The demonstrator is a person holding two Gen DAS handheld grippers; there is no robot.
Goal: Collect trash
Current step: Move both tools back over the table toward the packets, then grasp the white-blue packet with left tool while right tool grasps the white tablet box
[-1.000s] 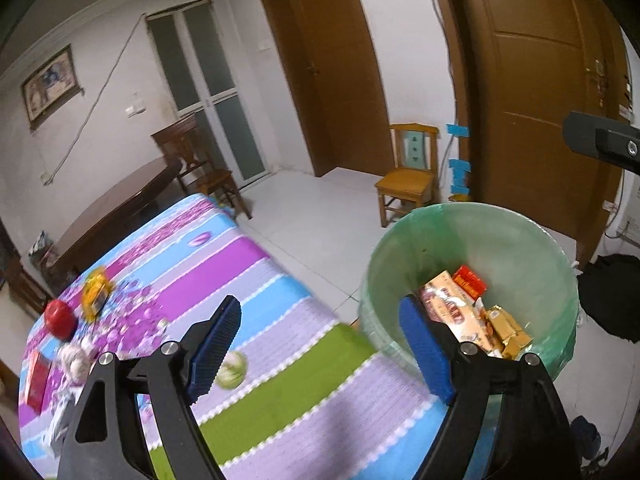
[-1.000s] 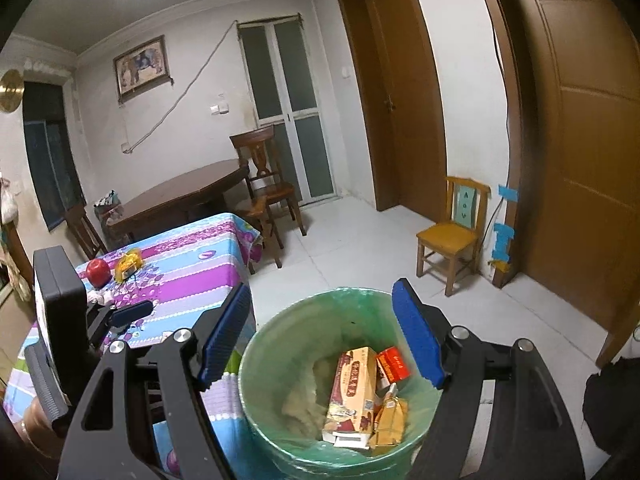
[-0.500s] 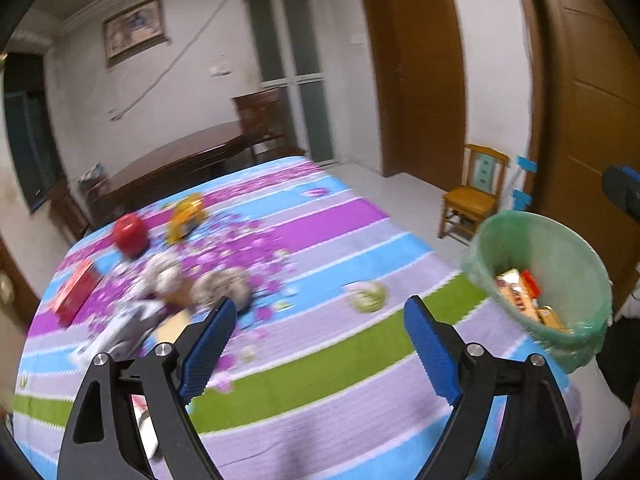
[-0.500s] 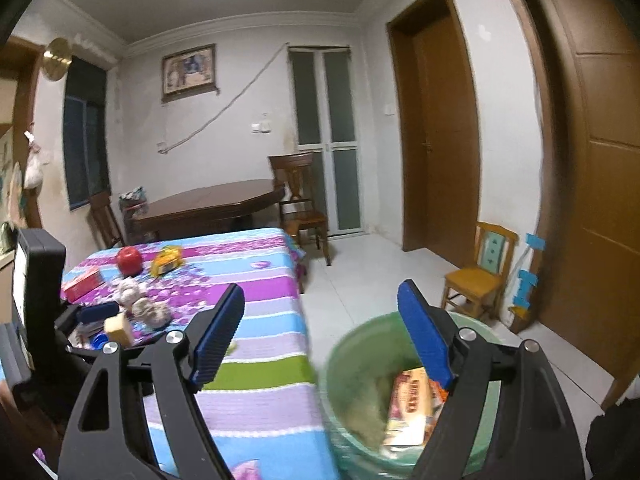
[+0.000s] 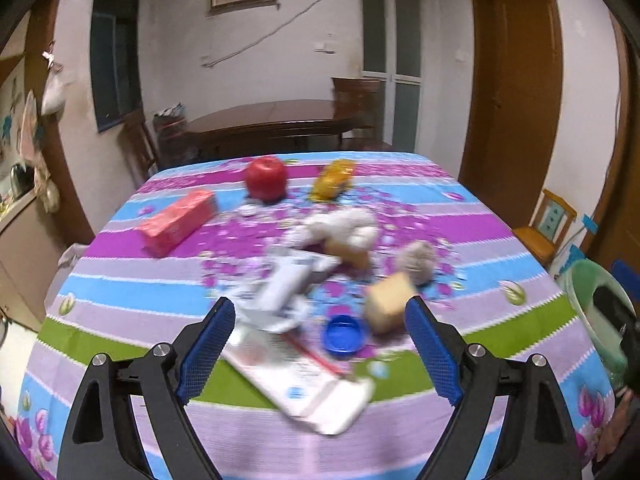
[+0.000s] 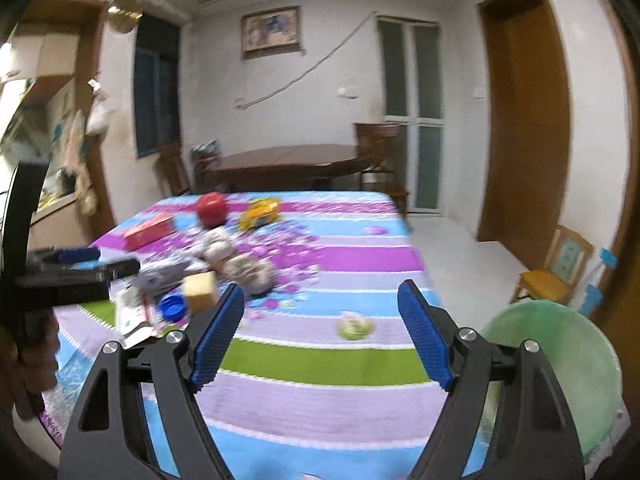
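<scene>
Where the striped cloth covered the surface (image 5: 500, 240), a flat white wrapper (image 5: 304, 376) lay nearest the left tool (image 5: 316, 348), its long axis running from the near right toward the far left, one end reaching under the left pad. It looked pale and papery with a thin red line along it, though blur hid the print. Behind it sat a crumpled silvery packet (image 5: 280, 292), tilted the same way. A blue cap (image 5: 343, 334) lay flat just right of the wrapper, and a tan block (image 5: 387, 306) stood beside the cap. Farther back were two wads of crumpled paper (image 5: 340, 226), a red box (image 5: 180, 222) angled from near left to far right, a red apple (image 5: 266, 178) and a yellow toy car (image 5: 334, 178).

The left tool hung above the wrapper with its blue pads spread wide, holding and touching nothing. The right tool (image 6: 320, 336) was likewise spread wide and empty, above the cloth well to the right of the litter. The green bin (image 6: 560, 364) stood off the right edge of the surface, just beside the right tool's right finger.
</scene>
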